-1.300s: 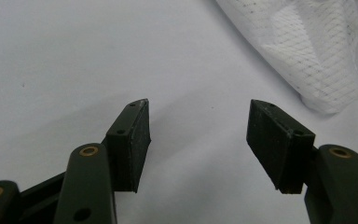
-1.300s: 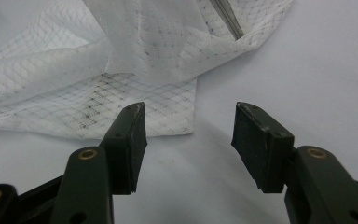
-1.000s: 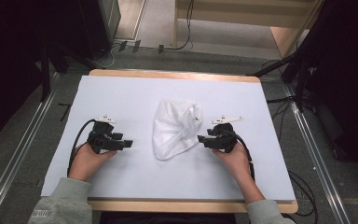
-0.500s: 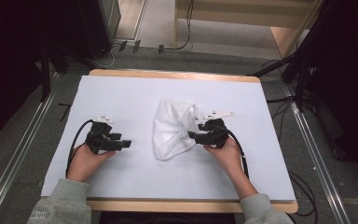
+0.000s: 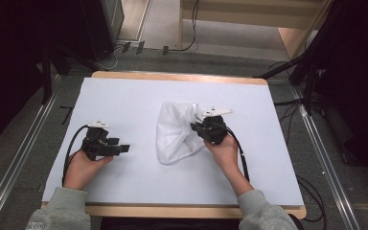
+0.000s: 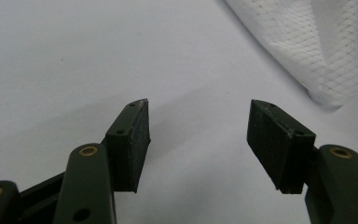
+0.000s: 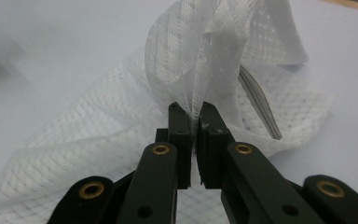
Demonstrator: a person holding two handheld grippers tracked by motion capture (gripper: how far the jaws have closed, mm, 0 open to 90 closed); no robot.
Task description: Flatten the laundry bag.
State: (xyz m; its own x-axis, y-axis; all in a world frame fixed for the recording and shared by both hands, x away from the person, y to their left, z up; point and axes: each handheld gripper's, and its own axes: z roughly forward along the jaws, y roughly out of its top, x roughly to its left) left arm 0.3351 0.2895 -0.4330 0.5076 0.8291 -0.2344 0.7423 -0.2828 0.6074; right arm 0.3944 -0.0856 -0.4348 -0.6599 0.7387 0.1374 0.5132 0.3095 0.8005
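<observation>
Our right gripper (image 7: 194, 122) moved in, now clamped on mesh bag (image 7: 121, 140), bunching it; left gripper (image 6: 198, 135) jaws apart, waiting.

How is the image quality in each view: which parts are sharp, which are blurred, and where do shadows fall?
High view: even light, dark surroundings, the white mesh bag slightly washed out. Left gripper view: the left hand-held gripper sharp, a soft shadow beneath its jaws on the table. Right gripper view: the right hand-held gripper fairly sharp, mesh softer at the edges of the picture.
</observation>
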